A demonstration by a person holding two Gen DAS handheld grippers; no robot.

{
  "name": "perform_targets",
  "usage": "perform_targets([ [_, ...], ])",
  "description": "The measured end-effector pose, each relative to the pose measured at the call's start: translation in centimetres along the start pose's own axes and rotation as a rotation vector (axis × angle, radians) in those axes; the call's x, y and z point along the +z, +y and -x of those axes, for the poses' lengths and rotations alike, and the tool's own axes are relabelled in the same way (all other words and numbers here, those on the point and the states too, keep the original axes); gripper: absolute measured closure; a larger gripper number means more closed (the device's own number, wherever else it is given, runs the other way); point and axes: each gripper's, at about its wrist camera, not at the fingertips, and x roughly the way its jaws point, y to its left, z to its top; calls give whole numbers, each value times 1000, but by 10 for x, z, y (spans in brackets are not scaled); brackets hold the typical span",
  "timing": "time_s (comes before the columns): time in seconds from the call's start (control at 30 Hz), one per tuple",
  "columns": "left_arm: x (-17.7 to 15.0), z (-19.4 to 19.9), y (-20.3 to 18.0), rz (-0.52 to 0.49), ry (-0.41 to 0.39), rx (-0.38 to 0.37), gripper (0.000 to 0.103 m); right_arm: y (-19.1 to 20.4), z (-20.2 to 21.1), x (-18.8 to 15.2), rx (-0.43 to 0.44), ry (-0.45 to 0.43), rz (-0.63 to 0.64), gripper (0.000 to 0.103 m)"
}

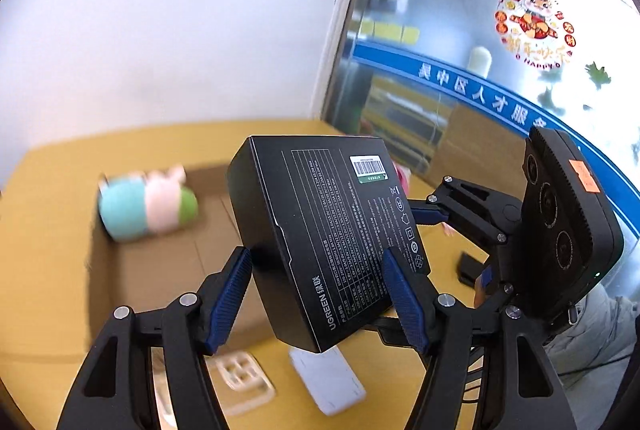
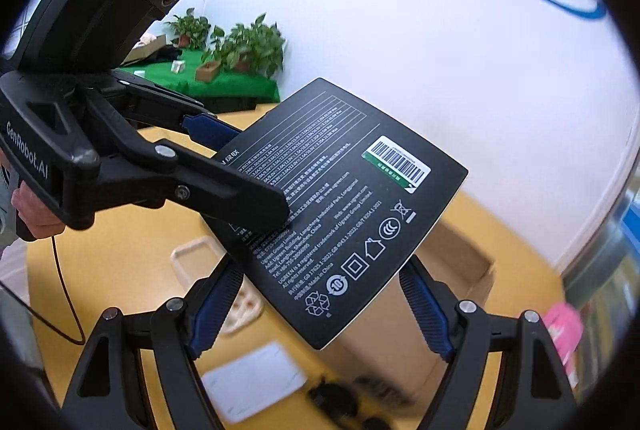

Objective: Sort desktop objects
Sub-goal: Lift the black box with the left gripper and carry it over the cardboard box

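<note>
Fingers of the left gripper [image 1: 320, 298] and right gripper [image 2: 320, 306] clamped wide on opposite edges of a flat black printed cardboard box [image 1: 324, 230], held tilted above the yellow desk [image 1: 44, 250]. Uneven pull could twist it loose, I judged.

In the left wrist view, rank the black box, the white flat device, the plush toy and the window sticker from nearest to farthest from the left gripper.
1. Black box: between the pads of the left gripper.
2. White flat device: on the table just beneath.
3. Plush toy: farther left, in the cardboard box.
4. Window sticker: upper right, on the glass.
</note>
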Motion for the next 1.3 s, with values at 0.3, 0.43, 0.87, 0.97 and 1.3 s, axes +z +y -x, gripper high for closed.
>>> perform_targets([
  [0.3,78,28,27,-87,-108,45,32,-31,-1,85,-49,-101,66,23],
  [0.43,103,31,45,-89,-133,56,32,-39,-11,113,-72,-126,89,23],
  [0.87,134,21,116,-64,-137,81,32,-62,-73,156,-38,-151,76,23],
  [0.97,129,7,136,-35,-102,93,32,-60,-95,149,-13,-138,54,23],
  [1.3,103,-37,184,55,21,130,32,-56,-163,125,93,-60,-24,23],
])
